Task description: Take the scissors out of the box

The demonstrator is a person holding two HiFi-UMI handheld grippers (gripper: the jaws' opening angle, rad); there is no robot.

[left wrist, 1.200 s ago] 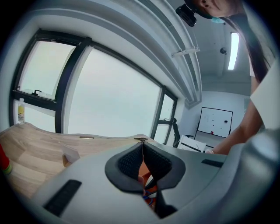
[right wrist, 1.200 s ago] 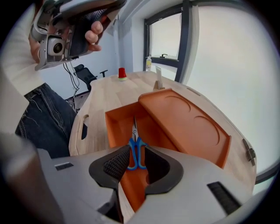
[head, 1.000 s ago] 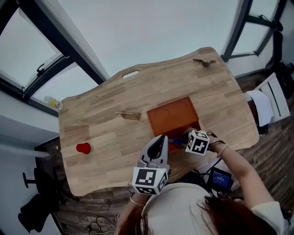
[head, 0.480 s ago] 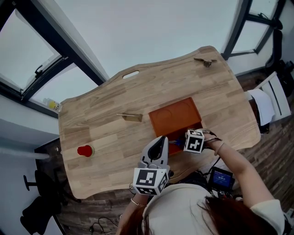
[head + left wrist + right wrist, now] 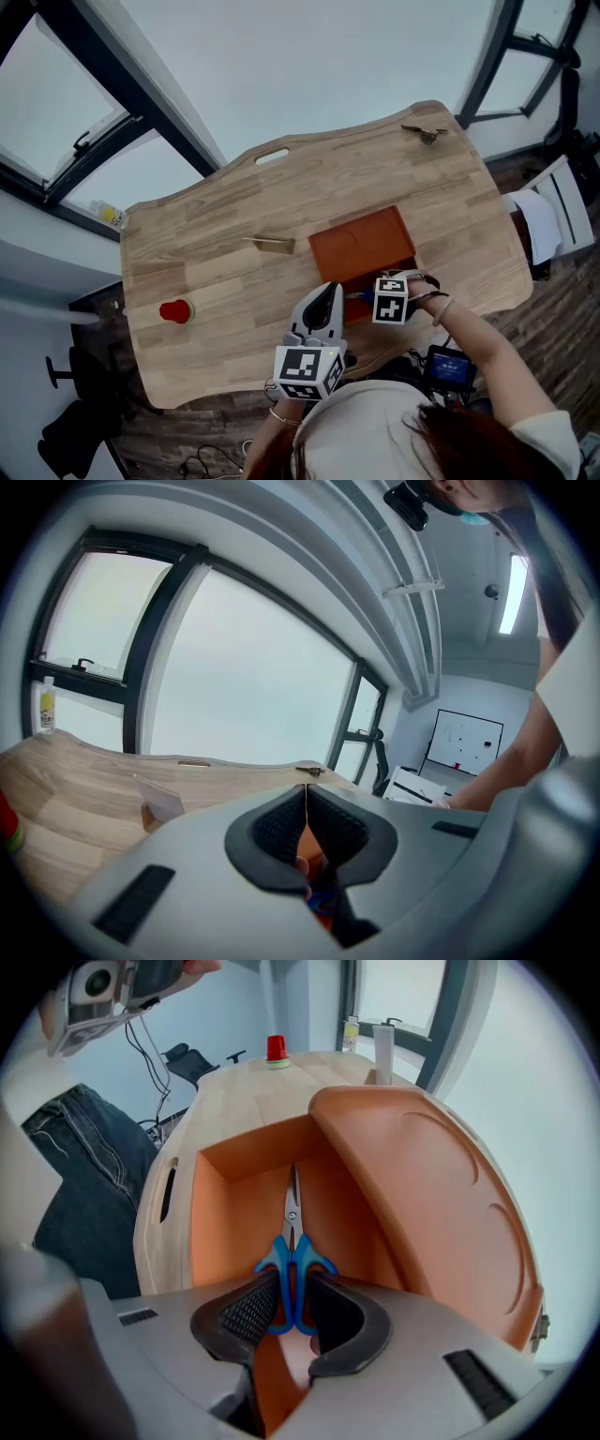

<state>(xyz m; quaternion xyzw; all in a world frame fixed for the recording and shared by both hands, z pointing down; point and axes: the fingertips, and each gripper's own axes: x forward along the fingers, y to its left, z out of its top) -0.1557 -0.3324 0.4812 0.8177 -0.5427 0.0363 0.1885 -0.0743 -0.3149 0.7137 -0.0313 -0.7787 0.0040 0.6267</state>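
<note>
An orange box (image 5: 362,242) sits near the table's front edge, its lid (image 5: 441,1194) swung open and leaning to one side. Blue-handled scissors (image 5: 292,1241) lie on the bottom of the box, blades pointing away from me. My right gripper (image 5: 292,1302) points steeply down into the box (image 5: 234,1194). Its jaws are closing with the scissor handles between the pads, and no firm squeeze shows. In the head view the right gripper (image 5: 373,292) hangs over the box's near half. The left gripper (image 5: 327,289) is level beside the box's left corner, shut and empty (image 5: 306,803).
A red cap-like object (image 5: 174,310) stands at the table's left. A small wooden card stand (image 5: 272,244) is left of the box, and a dark little object (image 5: 424,133) sits at the far right corner. The table edge runs just under my hands.
The right gripper has sunk deeper into the box and tilted more steeply. Its marker cube has slid a little left. The left gripper has barely shifted.
</note>
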